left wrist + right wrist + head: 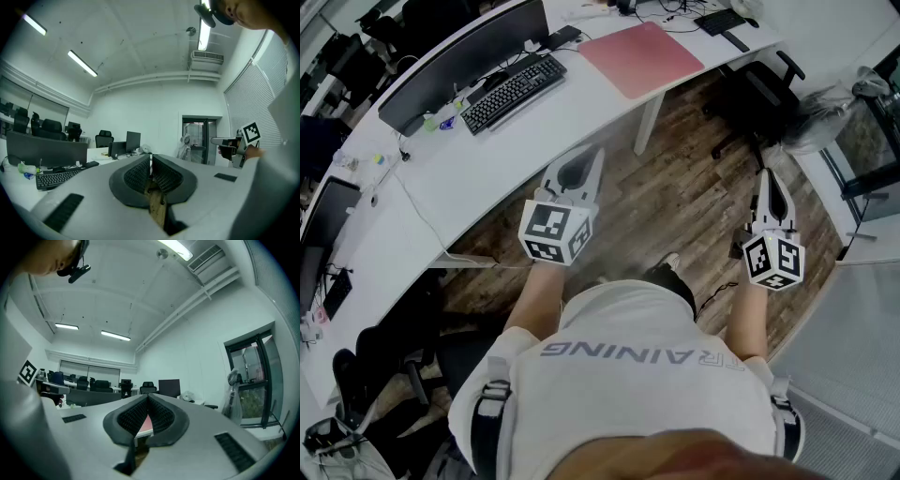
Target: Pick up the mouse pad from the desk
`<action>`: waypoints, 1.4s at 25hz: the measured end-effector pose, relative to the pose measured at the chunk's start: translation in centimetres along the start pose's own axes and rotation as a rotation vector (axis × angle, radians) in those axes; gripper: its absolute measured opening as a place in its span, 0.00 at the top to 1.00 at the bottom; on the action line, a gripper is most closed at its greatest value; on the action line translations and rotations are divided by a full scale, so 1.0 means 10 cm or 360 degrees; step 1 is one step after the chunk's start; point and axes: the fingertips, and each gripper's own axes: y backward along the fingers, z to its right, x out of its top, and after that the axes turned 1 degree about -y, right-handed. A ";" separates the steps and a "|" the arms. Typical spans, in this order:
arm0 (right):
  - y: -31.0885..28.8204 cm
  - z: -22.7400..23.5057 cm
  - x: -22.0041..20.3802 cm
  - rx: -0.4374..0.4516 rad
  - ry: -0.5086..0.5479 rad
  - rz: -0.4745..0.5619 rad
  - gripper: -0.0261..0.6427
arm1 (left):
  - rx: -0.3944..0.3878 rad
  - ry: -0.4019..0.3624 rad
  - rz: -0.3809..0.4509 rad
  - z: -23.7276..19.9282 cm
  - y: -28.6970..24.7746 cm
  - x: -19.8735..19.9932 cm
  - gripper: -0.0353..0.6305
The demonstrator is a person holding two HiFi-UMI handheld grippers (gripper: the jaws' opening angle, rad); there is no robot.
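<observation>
The pink mouse pad (639,56) lies flat on the white desk (525,150), right of a black keyboard (514,90). Both grippers hang level in front of the person, well short of the desk and away from the pad. My left gripper (598,150) is shut with nothing between its jaws, its tip near the desk's front edge. My right gripper (764,174) is also shut and empty, over the wooden floor. In the right gripper view a strip of the pink pad (146,426) shows through the gap below the shut jaws (148,397). The left gripper view shows shut jaws (150,158) and the keyboard (58,176).
A dark monitor (459,61) stands behind the keyboard. A black office chair (759,94) sits right of the desk leg (647,122). Cables and small devices (717,21) lie at the desk's far end. Another desk with a chair (356,375) is at the lower left.
</observation>
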 end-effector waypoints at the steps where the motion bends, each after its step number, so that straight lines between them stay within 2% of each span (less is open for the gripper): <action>1: 0.00 0.00 -0.01 0.0002 -0.0003 -0.0006 0.93 | -0.0005 0.0003 -0.0006 0.01 0.00 -0.01 0.88; 11: 0.10 -0.10 -0.02 0.0055 0.0075 0.0022 0.93 | -0.0032 0.0018 -0.0040 0.11 0.00 -0.06 0.88; 14: 0.13 -0.02 -0.04 0.0044 0.0033 0.0036 0.93 | -0.0032 0.0018 -0.0043 0.14 -0.02 -0.07 0.88; 17: 0.15 -0.02 -0.04 0.0099 -0.0035 0.0091 0.92 | -0.0031 0.0019 -0.0050 0.16 -0.06 -0.09 0.88; 22: 0.08 0.02 -0.09 0.0155 -0.0037 0.0088 0.92 | -0.0032 0.0019 -0.0076 0.21 -0.17 -0.14 0.88; 28: -0.12 0.28 -0.16 0.0173 -0.0064 0.0078 0.92 | 0.0014 0.0015 -0.0086 0.26 -0.43 -0.14 0.88; 35: -0.63 0.76 -0.20 0.0215 -0.0146 0.0061 0.92 | 0.0066 -0.0001 -0.0103 0.33 -1.00 -0.05 0.88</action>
